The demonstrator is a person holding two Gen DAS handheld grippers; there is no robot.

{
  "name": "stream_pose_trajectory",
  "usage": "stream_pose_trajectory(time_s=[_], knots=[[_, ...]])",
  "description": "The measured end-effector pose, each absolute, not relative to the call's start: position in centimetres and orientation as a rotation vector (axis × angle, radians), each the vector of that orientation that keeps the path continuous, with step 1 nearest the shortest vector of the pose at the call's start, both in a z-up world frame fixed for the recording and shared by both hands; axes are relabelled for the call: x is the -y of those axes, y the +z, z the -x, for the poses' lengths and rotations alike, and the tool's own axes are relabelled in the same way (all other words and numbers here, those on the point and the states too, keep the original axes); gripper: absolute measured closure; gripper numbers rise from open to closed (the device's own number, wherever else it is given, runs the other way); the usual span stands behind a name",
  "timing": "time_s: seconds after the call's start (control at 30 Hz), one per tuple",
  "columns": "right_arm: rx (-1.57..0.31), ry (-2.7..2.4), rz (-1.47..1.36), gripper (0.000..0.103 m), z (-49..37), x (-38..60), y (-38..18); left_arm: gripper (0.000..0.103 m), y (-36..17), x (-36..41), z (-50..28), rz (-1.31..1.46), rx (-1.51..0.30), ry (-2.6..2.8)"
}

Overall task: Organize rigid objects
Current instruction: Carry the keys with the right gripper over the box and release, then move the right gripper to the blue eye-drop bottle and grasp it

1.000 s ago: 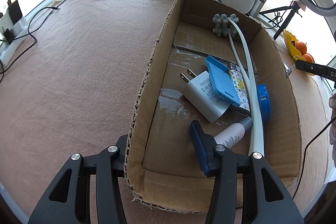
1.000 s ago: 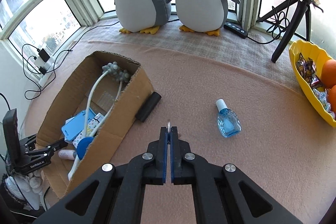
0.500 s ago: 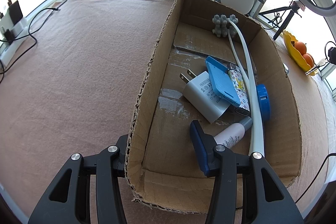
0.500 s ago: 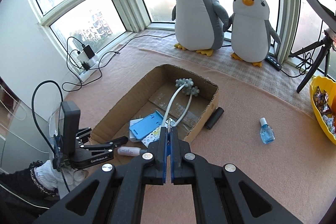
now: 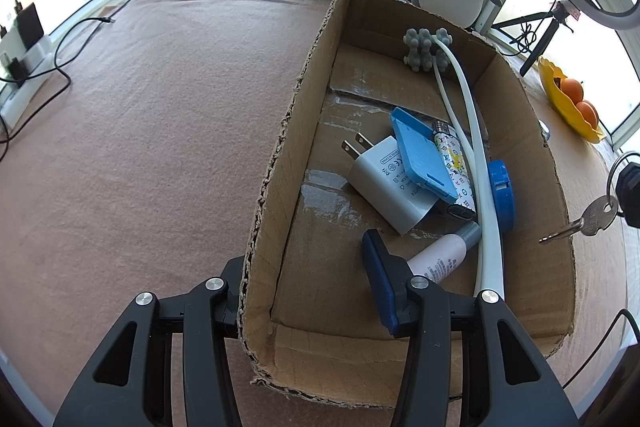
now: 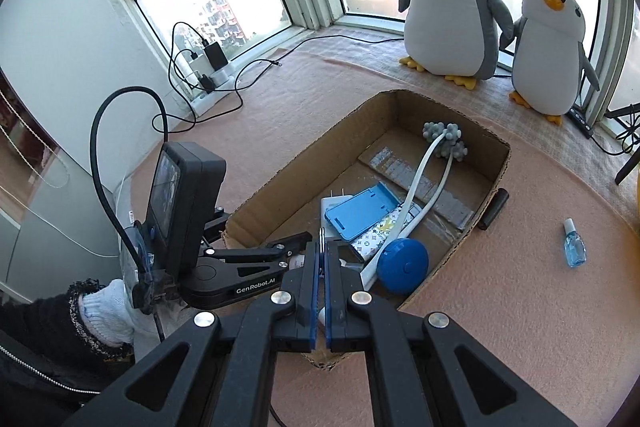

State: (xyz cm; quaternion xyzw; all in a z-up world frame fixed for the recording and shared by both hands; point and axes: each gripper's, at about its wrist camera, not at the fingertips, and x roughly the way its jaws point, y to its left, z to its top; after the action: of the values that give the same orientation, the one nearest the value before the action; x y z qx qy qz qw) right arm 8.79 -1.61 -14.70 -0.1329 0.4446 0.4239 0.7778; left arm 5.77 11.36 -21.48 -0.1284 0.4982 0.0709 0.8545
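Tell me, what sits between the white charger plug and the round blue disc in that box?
In the left wrist view, a blue plastic case, a patterned lighter and two white tubes lie between charger and disc.

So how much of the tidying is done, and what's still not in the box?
Most of it looks done: the brown cardboard box already holds a white plug charger, a light blue flat case, a round blue disc and more. The right hand-held gripper is shut on a silver metal key, hanging above the box. Left outside: a small blue liquid bottle and a black cylinder.
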Motion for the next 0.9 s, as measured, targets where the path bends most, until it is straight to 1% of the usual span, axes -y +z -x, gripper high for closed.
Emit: stream_pose_trajectory(time_s=[0.37,0.43,0.47,0.5,0.57,0.9], knots=[[-0.999,0.895,0.330,0.101,-8.6,1.2,-17.0,0.055,-21.5,-11.4,-5.8,0.270,-1.048,0.149],[-0.997,0.887,0.340,0.095,-8.6,1.2,-17.0,0.055,-21.5,-11.4,-5.8,0.269,-1.048,0.149],[-0.994,0.883,0.342,0.085,-8.6,1.2,-17.0,0.055,-21.4,-11.4,-5.8,0.268,-1.048,0.149],[-0.986,0.876,0.346,0.071,-8.6,1.2,-16.9,0.055,-21.4,-11.4,-5.8,0.267,-1.048,0.149],[-0.959,0.868,0.342,0.061,-8.4,1.3,-16.6,0.055,-21.3,-11.4,-5.8,0.266,-1.048,0.150],[-0.914,0.812,0.312,0.061,-9.8,2.9,-15.4,0.055,-21.2,-11.4,-5.9,0.260,-1.049,0.151]])
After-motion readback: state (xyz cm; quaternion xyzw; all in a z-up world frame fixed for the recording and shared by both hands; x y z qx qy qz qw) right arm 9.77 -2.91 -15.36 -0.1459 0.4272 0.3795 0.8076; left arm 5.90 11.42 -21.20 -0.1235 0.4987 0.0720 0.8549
